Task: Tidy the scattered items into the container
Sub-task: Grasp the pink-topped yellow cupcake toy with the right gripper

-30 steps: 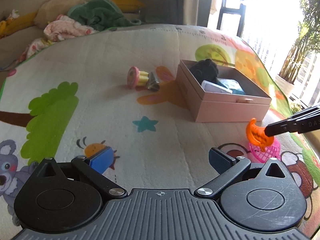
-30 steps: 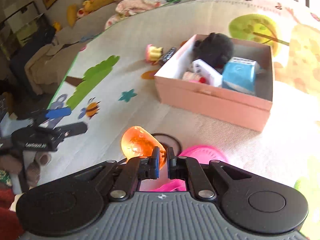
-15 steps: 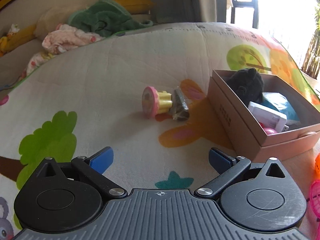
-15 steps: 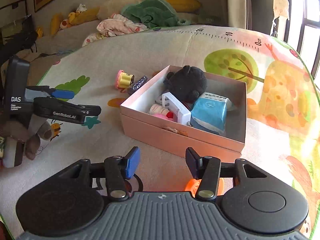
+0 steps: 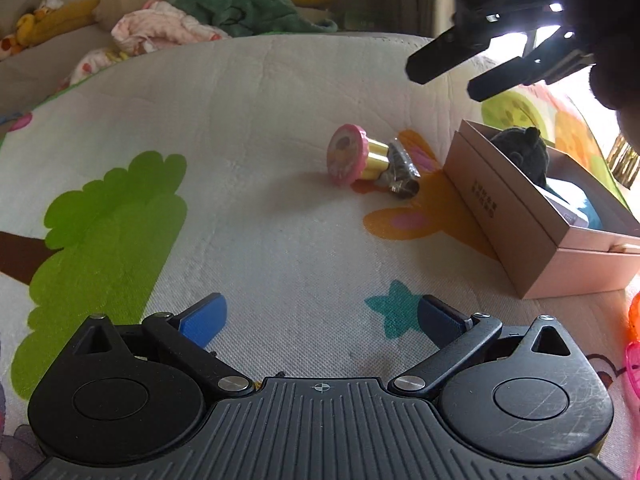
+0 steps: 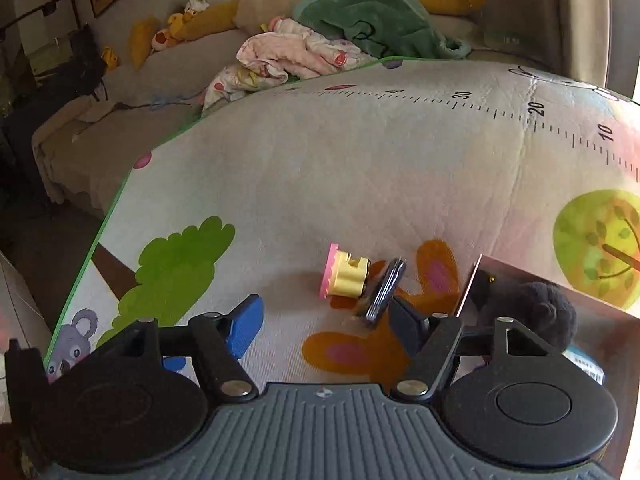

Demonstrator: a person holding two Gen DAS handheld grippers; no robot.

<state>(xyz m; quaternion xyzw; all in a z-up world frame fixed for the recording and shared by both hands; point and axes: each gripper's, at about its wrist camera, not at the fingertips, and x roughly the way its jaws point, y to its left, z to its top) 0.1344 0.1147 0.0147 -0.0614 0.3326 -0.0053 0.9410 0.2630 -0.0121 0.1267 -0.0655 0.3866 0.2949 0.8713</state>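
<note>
A pink box (image 5: 520,216) stands on the play mat at the right, holding a black plush (image 5: 520,152) and a blue pack. A pink-and-yellow toy (image 5: 354,156) and a dark foil packet (image 5: 402,174) lie side by side just left of the box. My left gripper (image 5: 320,316) is open and empty, low over the mat, well short of them. My right gripper (image 6: 326,320) is open and empty; it hovers above the toy (image 6: 346,278) and packet (image 6: 384,292), and shows at the left wrist view's top right (image 5: 444,76). An orange piece (image 5: 634,316) lies at the right edge.
A pink plastic item (image 5: 633,364) lies by the orange piece at the right edge. Beyond the mat's far edge is a sofa with a green blanket (image 6: 372,16), pink cloth (image 6: 288,56) and yellow plush toys (image 6: 176,28). Dark furniture stands at the far left.
My right gripper let go of the orange piece, opened and swung left over the toy and packet. My left gripper moved forward and left, then drew back a little.
</note>
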